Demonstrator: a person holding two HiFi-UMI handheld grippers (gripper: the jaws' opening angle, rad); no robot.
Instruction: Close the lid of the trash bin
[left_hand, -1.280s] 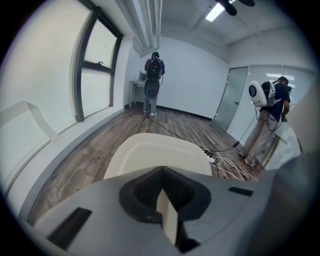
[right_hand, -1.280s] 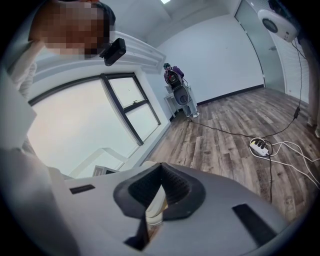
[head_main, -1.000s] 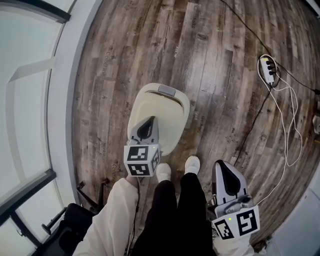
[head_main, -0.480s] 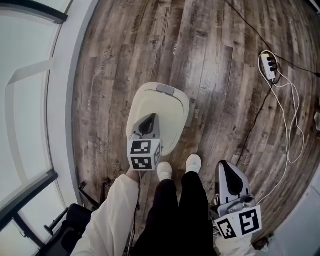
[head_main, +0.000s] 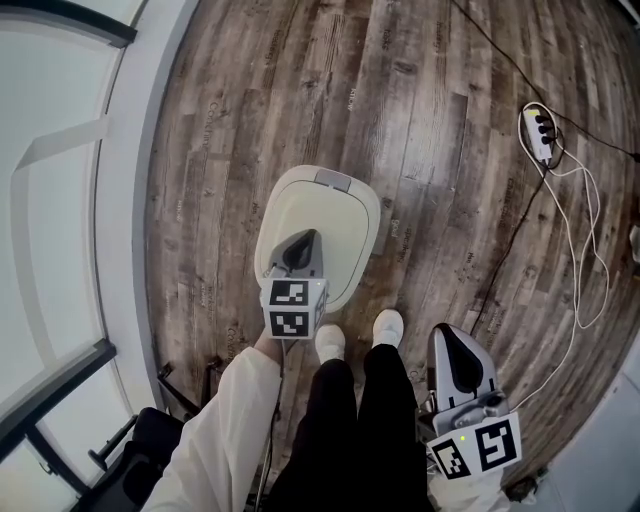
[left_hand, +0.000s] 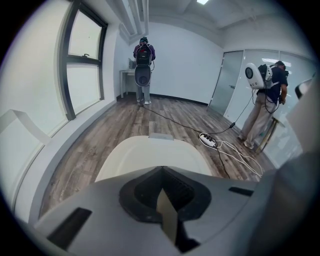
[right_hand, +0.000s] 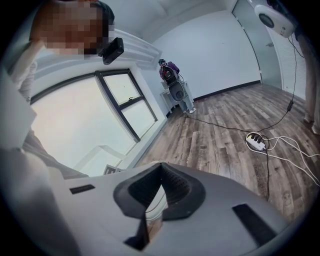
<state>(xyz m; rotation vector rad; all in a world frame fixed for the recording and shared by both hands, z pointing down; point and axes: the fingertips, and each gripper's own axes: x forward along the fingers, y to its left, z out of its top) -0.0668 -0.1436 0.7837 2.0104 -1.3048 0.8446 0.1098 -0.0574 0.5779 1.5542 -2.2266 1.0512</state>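
The grey-brown plank floor (head_main: 430, 110) carries the cream-lidded trash bin (head_main: 335, 215), two white shoes (head_main: 328, 342) just beside it, and, well apart, a power strip (head_main: 537, 135) trailing white cables (head_main: 596, 222).

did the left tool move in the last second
Yes, slightly. In the head view the left tool has shifted a little to the right and further over the trash bin lid, which has stayed put on the floor.
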